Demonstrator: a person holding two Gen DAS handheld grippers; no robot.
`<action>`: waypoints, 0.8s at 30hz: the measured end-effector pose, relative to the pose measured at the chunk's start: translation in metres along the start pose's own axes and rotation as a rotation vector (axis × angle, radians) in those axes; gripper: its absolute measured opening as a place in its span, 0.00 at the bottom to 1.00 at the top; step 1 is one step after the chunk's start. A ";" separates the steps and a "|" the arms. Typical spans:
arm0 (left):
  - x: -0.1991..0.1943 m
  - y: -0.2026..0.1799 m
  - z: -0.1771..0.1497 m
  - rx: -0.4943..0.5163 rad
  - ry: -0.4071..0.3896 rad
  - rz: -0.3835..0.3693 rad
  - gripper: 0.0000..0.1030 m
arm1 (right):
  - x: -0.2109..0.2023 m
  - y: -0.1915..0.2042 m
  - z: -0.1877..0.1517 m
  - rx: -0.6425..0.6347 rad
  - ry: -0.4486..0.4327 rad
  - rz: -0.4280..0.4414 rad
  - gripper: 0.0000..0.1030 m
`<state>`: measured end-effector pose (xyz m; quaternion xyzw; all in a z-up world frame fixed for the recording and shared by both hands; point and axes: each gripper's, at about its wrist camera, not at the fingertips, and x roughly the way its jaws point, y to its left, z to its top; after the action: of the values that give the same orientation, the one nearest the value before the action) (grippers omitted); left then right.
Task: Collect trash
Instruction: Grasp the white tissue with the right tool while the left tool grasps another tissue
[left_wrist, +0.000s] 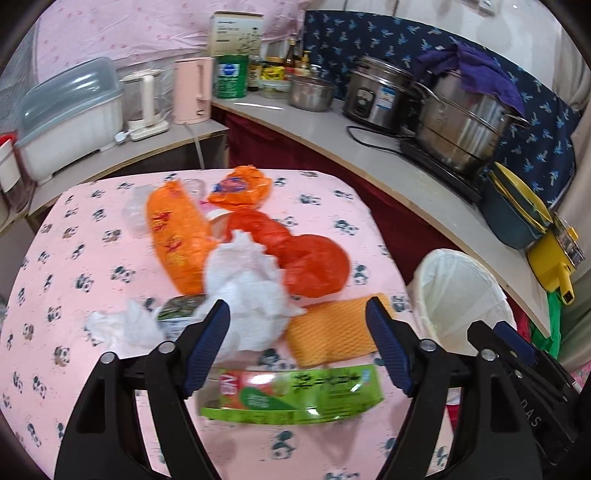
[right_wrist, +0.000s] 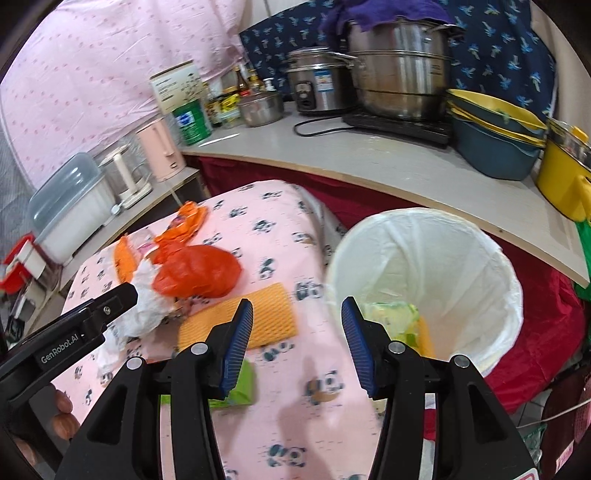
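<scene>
Trash (left_wrist: 243, 288) on table; bin contents (right_wrist: 399, 317) seen right-wrist only.

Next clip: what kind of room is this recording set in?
Most likely a small home kitchen corner. A counter holds a large steel pot on a cooktop, a rice cooker and condiment bottles, with a pink electric kettle on a side shelf.

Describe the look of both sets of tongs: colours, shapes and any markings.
Both are alike: the left tongs and right tongs have glossy black plastic arms with triangular cut-outs and round silver rivets, ending in blue ribbed fingertips. White "GenRobot.AI" lettering marks the left unit's side, seen from the right wrist view. No cables or sleeves show.
</scene>
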<state>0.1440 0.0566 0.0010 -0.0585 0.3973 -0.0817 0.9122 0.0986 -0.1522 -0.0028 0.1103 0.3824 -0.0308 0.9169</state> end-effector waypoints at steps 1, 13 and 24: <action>-0.002 0.007 0.000 -0.009 -0.004 0.009 0.73 | 0.001 0.008 -0.001 -0.014 0.004 0.009 0.48; -0.008 0.092 -0.016 -0.054 0.019 0.085 0.82 | 0.029 0.098 -0.014 -0.129 0.071 0.111 0.48; 0.027 0.149 -0.036 -0.108 0.118 0.117 0.83 | 0.065 0.144 -0.018 -0.168 0.129 0.140 0.48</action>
<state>0.1510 0.1960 -0.0683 -0.0795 0.4568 -0.0098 0.8860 0.1521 -0.0065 -0.0354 0.0614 0.4330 0.0728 0.8964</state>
